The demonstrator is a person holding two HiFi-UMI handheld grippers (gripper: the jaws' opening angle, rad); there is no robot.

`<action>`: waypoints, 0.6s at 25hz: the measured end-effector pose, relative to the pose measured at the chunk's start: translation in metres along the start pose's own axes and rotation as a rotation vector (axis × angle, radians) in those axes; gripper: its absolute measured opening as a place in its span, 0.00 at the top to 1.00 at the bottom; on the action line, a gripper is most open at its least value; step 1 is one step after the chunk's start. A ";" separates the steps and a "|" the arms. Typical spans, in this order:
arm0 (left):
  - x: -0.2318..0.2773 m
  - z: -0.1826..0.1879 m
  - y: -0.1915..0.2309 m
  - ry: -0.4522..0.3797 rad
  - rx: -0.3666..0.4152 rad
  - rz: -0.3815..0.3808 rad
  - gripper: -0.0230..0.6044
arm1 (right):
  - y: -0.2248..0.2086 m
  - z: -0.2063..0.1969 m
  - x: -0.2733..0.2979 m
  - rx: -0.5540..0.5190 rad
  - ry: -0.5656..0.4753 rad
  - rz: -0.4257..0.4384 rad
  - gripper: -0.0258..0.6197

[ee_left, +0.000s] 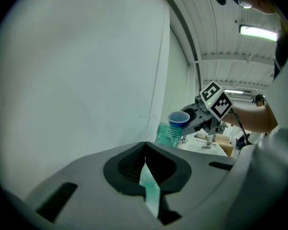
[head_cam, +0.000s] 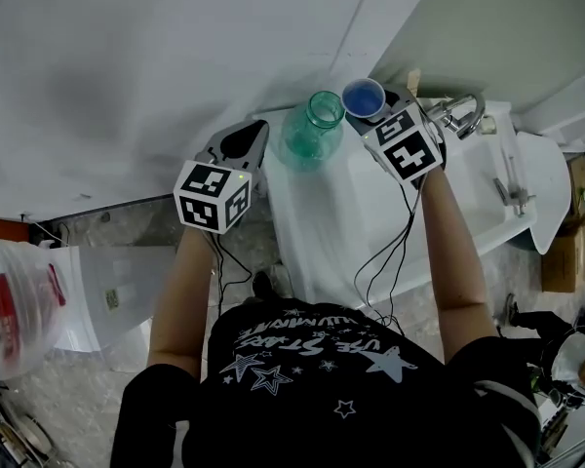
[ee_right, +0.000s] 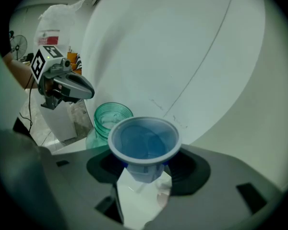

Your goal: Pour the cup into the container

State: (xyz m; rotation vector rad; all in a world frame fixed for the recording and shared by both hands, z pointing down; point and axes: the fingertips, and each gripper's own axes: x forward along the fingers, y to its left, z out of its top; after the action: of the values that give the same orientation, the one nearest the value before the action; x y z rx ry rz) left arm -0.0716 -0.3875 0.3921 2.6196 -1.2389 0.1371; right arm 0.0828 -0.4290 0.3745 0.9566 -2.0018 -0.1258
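A green glass jar stands open-mouthed on the white table near the wall. My right gripper is shut on a blue plastic cup, held upright just right of the jar's mouth and slightly above it. In the right gripper view the cup sits between the jaws of the right gripper, with the jar behind it to the left. My left gripper hovers left of the jar, shut and empty. In the left gripper view, the left gripper shows the jar through a thin slit.
A white sink with a metal faucet lies right of the table. A plastic bag hangs at the far left and a cardboard box sits on the floor at the right. The wall stands close behind the jar.
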 end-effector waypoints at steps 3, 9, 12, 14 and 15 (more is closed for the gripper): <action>0.000 -0.001 -0.001 0.002 -0.001 -0.001 0.94 | 0.000 -0.001 0.000 -0.016 0.010 -0.005 0.56; 0.001 -0.002 -0.001 -0.001 -0.011 0.001 0.94 | -0.004 0.003 -0.001 -0.090 0.033 -0.034 0.56; -0.001 -0.002 -0.001 -0.004 -0.011 0.001 0.94 | -0.004 0.006 -0.002 -0.130 0.045 -0.049 0.56; -0.001 -0.002 -0.001 -0.006 -0.011 0.002 0.94 | -0.004 0.006 -0.002 -0.146 0.052 -0.056 0.56; -0.001 -0.001 -0.001 -0.006 -0.011 0.002 0.94 | -0.005 0.006 -0.002 -0.155 0.055 -0.060 0.56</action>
State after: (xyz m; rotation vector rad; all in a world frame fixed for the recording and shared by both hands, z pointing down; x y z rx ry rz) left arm -0.0715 -0.3861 0.3930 2.6113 -1.2407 0.1222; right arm 0.0812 -0.4328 0.3677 0.9110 -1.8838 -0.2807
